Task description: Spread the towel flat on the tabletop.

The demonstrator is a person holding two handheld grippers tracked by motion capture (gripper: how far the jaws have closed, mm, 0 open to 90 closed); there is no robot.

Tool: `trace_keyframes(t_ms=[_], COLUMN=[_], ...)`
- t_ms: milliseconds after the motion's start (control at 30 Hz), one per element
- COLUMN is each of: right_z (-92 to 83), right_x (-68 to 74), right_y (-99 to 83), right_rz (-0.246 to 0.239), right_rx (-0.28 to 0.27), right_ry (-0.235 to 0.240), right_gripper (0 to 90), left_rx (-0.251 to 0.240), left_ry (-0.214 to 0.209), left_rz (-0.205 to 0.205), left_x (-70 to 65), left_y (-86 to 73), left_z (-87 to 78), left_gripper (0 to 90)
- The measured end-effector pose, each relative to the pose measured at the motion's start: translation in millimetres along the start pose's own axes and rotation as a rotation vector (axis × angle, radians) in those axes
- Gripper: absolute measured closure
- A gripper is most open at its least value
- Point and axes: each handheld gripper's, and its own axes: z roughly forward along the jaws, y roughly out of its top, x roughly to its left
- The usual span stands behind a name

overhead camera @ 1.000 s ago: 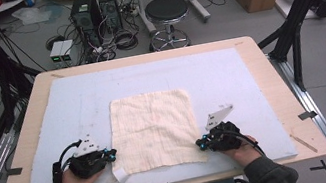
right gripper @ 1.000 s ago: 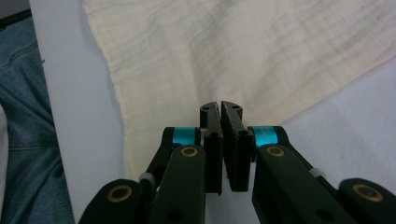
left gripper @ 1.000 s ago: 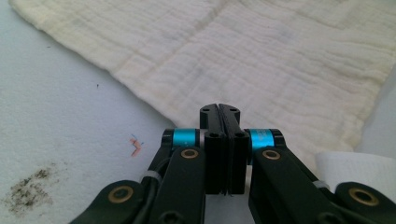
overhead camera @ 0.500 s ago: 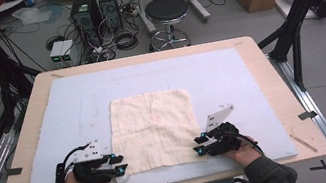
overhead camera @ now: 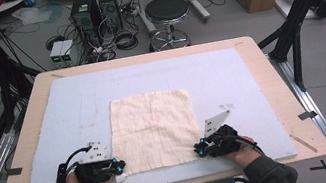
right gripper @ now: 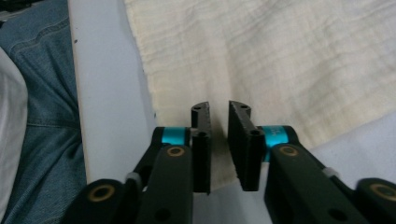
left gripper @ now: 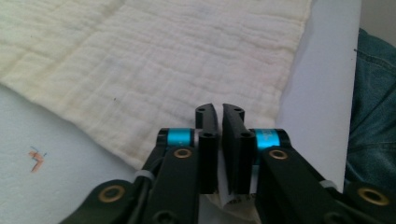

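Note:
A cream cloth (overhead camera: pixel 154 123) lies flat on the pale blue mat (overhead camera: pixel 76 101). My left gripper (overhead camera: pixel 119 167) rests at the cloth's near left corner. In the left gripper view the cloth (left gripper: pixel 163 60) spreads ahead, and the left gripper (left gripper: pixel 219 109) is shut with the cloth's white tag (left gripper: pixel 229 196) pinched between its jaws. My right gripper (overhead camera: pixel 198 150) rests at the near right corner. In the right gripper view the right gripper (right gripper: pixel 219 107) has just been closing to a narrow gap, and the corner of the cloth (right gripper: pixel 280 56) sits in that gap.
The mat covers most of a wooden table (overhead camera: pixel 271 82), whose near edge runs just behind both hands. The person's jeans (right gripper: pixel 42 93) show past that edge. A stool (overhead camera: pixel 166 9), computers, cables and a cardboard box stand on the floor beyond the table.
Both grippers' jaws spread half a second ago and have closed again at the cloth's near corners. The left hand slid slightly toward the near edge. The cloth lies as before.

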Motion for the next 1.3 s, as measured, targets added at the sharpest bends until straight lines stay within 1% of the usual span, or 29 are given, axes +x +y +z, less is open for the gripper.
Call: trace_keyframes(t_ms=[100, 167, 267, 333, 367, 400, 433, 467, 500, 533, 567, 633, 733, 767, 833, 900, 933, 1100, 1133, 1200, 1267, 1300], right_z=[-0.6, -1.6, -2.4, -2.9, -3.0, -3.1, -3.8, -4.9, -6.3, -7.9, -9.3, -11.7, -14.0, -14.3, -15.2, -16.0, -16.5, -18.3, -18.4, -18.7, -19.7, -20.3], right_x=[-1.2, -0.4, 0.0, 0.6, 0.6, 0.5, 0.2, -0.4, -1.1, -1.7, -2.8, -4.6, -9.3, -10.6, -12.1, -14.1, -14.8, -20.5, -21.7, -23.1, -24.1, -24.7], right_y=[-0.5, -0.9, -1.9, -2.7, -2.8, -2.7, -2.2, -1.8, -1.3, -0.6, -0.1, 0.3, 0.1, 0.1, -0.1, -0.2, -0.1, -0.6, -0.7, -0.5, -0.2, 0.2], right_rz=[-0.001, 0.000, -0.005, -0.001, 0.001, 0.003, 0.007, 0.015, 0.021, 0.032, 0.036, 0.048, 0.081, 0.092, 0.101, 0.104, 0.112, 0.144, 0.145, 0.163, 0.176, 0.180], right_rx=[0.001, 0.004, 0.004, 0.004, 0.002, 0.000, -0.004, -0.012, -0.025, -0.043, -0.061, -0.087, -0.116, -0.123, -0.131, -0.143, -0.152, -0.182, -0.187, -0.196, -0.214, -0.223], right_ry=[0.015, 0.016, 0.034, 0.046, 0.048, 0.049, 0.045, 0.052, 0.054, 0.046, 0.048, 0.035, 0.019, 0.021, 0.006, 0.005, -0.005, -0.016, -0.018, -0.024, -0.023, -0.031], right_gripper=[87.3, 87.7, 88.0, 87.8, 87.2, 84.5, 81.3, 78.5, 75.8, 73.4, 72.7, 68.1, 64.1, 63.6, 61.5, 60.1, 58.5, 53.8, 51.8, 46.6, 44.7, 43.5], left_rx=[0.003, 0.004, 0.004, 0.000, -0.004, -0.011, -0.024, -0.035, -0.049, -0.059, -0.069, -0.085, -0.113, -0.117, -0.131, -0.142, -0.141, -0.167, -0.165, -0.167, -0.169, -0.169], left_ry=[-0.006, -0.010, -0.027, -0.028, -0.026, -0.033, -0.035, -0.031, -0.028, -0.025, -0.022, -0.021, 0.005, 0.013, 0.022, 0.036, 0.038, 0.052, 0.052, 0.057, 0.060, 0.061], left_rz=[0.009, 0.013, 0.019, 0.029, 0.027, 0.020, 0.017, 0.013, 0.000, -0.006, -0.013, -0.022, -0.034, -0.031, -0.040, -0.042, -0.044, -0.064, -0.059, -0.067, -0.061, -0.062], left_x=[-0.6, -1.3, -4.0, -7.3, -8.4, -8.4, -7.8, -7.1, -6.6, -5.2, -3.6, -1.8, 0.2, 1.4, 1.7, 2.9, 3.4, 6.3, 7.2, 7.1, 7.8, 8.0], left_y=[0.0, -0.1, 0.4, 0.1, 0.1, 0.4, 0.7, 1.0, 1.1, 1.2, 1.1, 0.4, 0.2, 0.3, 0.4, 0.6, 0.9, 1.0, 1.1, 1.6, 2.5, 2.7], left_z=[-1.0, -2.3, -4.6, -6.1, -6.8, -7.7, -8.6, -9.8, -10.8, -11.7, -12.6, -14.1, -16.4, -17.2, -17.9, -18.5, -19.0, -21.3, -21.5, -21.3, -21.7, -22.0], left_gripper=[88.2, 88.4, 88.6, 88.5, 87.8, 85.5, 81.3, 76.1, 74.7, 73.2, 70.5, 69.2, 67.5, 66.8, 66.7, 66.7, 66.2, 64.7, 64.7, 63.6, 63.4, 63.3])
